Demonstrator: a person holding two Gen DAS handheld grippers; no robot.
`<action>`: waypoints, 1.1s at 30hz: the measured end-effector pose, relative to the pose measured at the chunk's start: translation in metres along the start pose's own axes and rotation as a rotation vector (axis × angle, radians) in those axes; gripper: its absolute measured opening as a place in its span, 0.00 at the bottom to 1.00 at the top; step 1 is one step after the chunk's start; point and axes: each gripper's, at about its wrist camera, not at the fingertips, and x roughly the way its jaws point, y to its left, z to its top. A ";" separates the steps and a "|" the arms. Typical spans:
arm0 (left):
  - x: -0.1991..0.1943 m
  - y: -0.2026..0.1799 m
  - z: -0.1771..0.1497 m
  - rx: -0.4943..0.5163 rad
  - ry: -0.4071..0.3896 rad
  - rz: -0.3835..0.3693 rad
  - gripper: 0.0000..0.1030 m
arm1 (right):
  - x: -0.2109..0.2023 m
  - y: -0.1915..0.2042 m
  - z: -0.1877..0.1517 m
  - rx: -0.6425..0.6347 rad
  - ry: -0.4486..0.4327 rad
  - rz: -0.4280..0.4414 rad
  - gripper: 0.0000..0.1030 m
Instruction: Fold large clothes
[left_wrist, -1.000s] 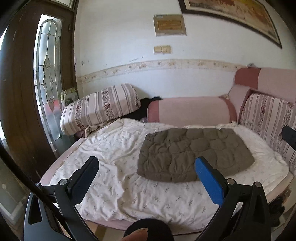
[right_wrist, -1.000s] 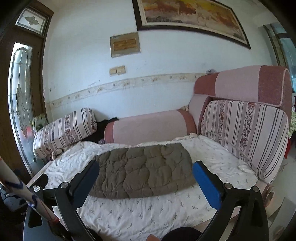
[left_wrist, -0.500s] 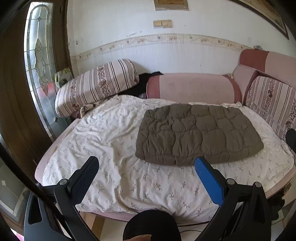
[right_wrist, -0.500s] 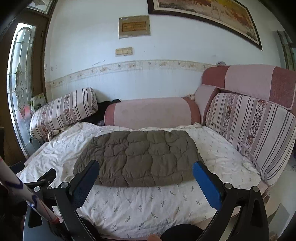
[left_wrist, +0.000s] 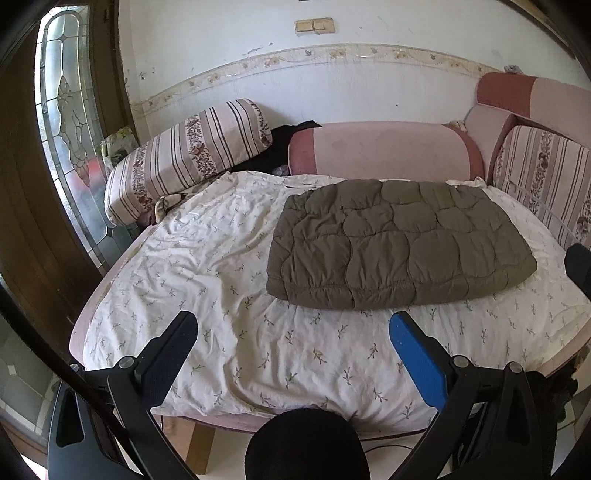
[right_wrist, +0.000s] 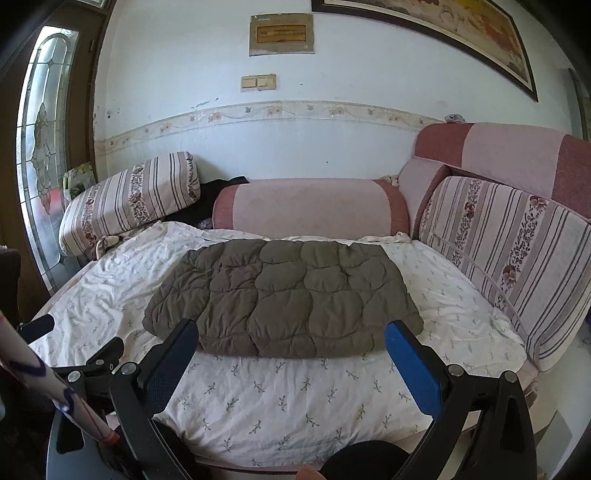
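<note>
An olive-brown quilted garment (left_wrist: 399, 243) (right_wrist: 284, 299) lies flat as a folded rectangle on the white leaf-print sheet (left_wrist: 229, 295) (right_wrist: 295, 391) of a sofa bed. My left gripper (left_wrist: 293, 326) is open over the sheet's front, short of the garment's near edge and holding nothing. My right gripper (right_wrist: 291, 336) is open too, its fingertips framing the garment's front edge in the picture, with empty space between them. In the right wrist view the left gripper's black fingers (right_wrist: 107, 350) show at the lower left.
A striped bolster (left_wrist: 184, 155) (right_wrist: 129, 199) and a pink bolster (left_wrist: 384, 151) (right_wrist: 310, 206) line the back. A striped back cushion (right_wrist: 517, 258) bounds the right side. A glazed wooden door (left_wrist: 70, 129) stands left. The bed's front edge (left_wrist: 258, 421) drops to the floor.
Both cameras have tilted downward and come closer to the bed, so the garment sits larger and higher in view. The garment itself has not moved. Both grippers have stayed open.
</note>
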 end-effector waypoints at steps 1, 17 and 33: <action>0.001 0.000 -0.001 0.002 0.002 -0.002 1.00 | 0.001 0.000 0.000 0.000 0.002 -0.001 1.00; 0.011 0.000 -0.004 0.004 0.026 -0.012 1.00 | 0.011 0.003 -0.005 -0.025 0.025 -0.007 1.00; 0.013 0.001 -0.007 0.005 0.028 -0.014 1.00 | 0.013 0.005 -0.006 -0.031 0.032 -0.008 1.00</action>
